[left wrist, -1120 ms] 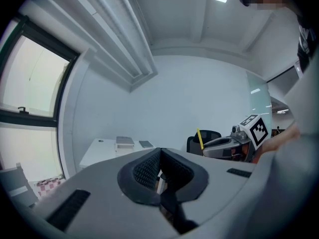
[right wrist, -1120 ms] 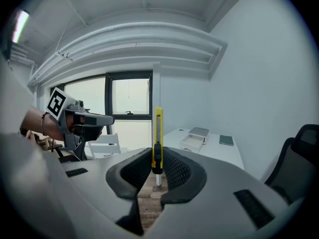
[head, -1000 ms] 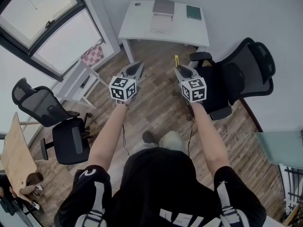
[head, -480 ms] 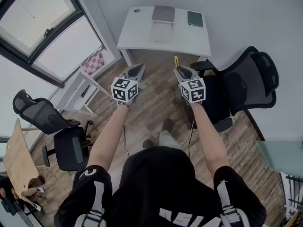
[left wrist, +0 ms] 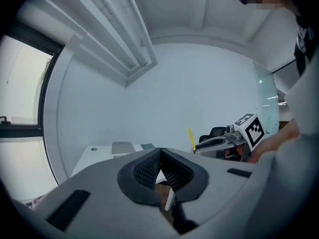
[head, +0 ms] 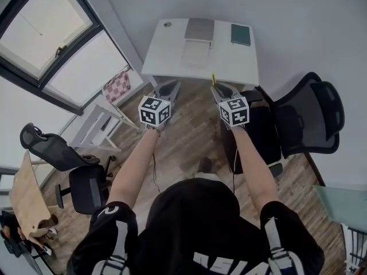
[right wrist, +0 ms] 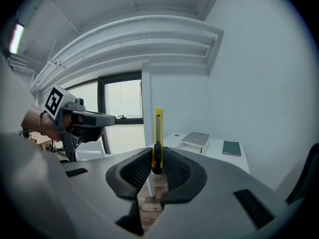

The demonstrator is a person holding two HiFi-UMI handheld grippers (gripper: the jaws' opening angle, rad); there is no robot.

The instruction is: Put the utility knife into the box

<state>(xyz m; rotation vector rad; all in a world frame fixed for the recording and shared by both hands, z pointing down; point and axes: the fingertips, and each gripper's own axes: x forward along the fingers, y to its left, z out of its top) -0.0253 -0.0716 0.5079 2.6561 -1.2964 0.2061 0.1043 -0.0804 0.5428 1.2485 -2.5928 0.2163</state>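
Observation:
A yellow utility knife (right wrist: pixel 158 133) stands upright between the jaws of my right gripper (right wrist: pixel 157 159), which is shut on it. In the head view the knife (head: pixel 213 78) sticks out past the right gripper (head: pixel 216 87) toward the white table (head: pixel 166 44). On that table lies the box (head: pixel 198 36), grey at the far end and white at the near end; it also shows as the box (right wrist: pixel 195 140). My left gripper (head: pixel 172 84) is held level beside the right one, its jaws shut with nothing between them (left wrist: pixel 160 152).
A dark green notebook (head: pixel 241 34) lies on the table to the right of the box. A black office chair (head: pixel 304 119) stands close on the right, another chair (head: pixel 69 165) on the left. A small white side table (head: pixel 100 125) stands by the window.
The table has come closer and lower in the head view as the person walks toward it. Both grippers keep their pose, the knife still held.

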